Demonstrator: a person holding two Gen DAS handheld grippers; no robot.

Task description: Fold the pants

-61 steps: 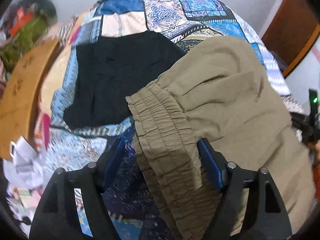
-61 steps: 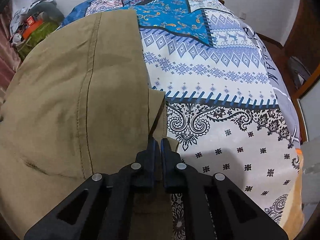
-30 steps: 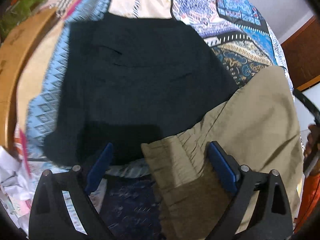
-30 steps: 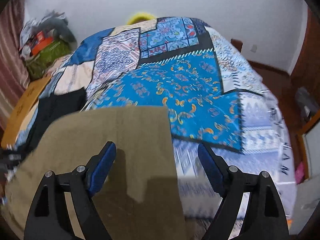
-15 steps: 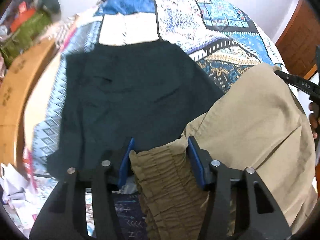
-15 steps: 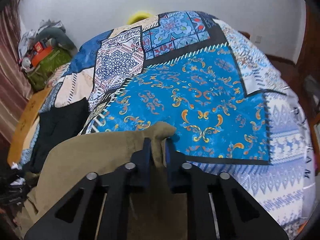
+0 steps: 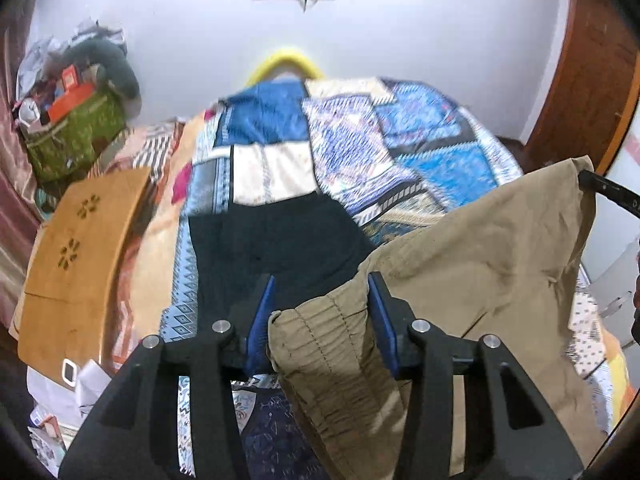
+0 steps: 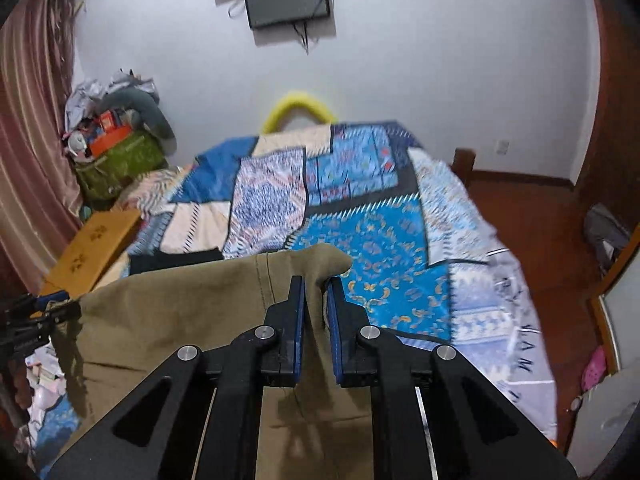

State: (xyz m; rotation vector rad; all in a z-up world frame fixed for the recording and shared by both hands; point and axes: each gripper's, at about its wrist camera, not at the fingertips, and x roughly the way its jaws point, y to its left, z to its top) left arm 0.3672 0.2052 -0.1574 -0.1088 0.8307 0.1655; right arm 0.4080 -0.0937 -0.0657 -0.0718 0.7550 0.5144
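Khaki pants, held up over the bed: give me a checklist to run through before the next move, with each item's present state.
1. Left gripper closed on the gathered waistband of the khaki pants: ok.
2. Right gripper closed on the far end of the pants: ok.
3. Pants lifted between the two grippers: ok.
4. Fabric flat, no bunching: not ok, it sags and creases.
5. Landing spot free: not ok, a black garment lies on the bedspread.
6. Legs aligned: cannot tell.
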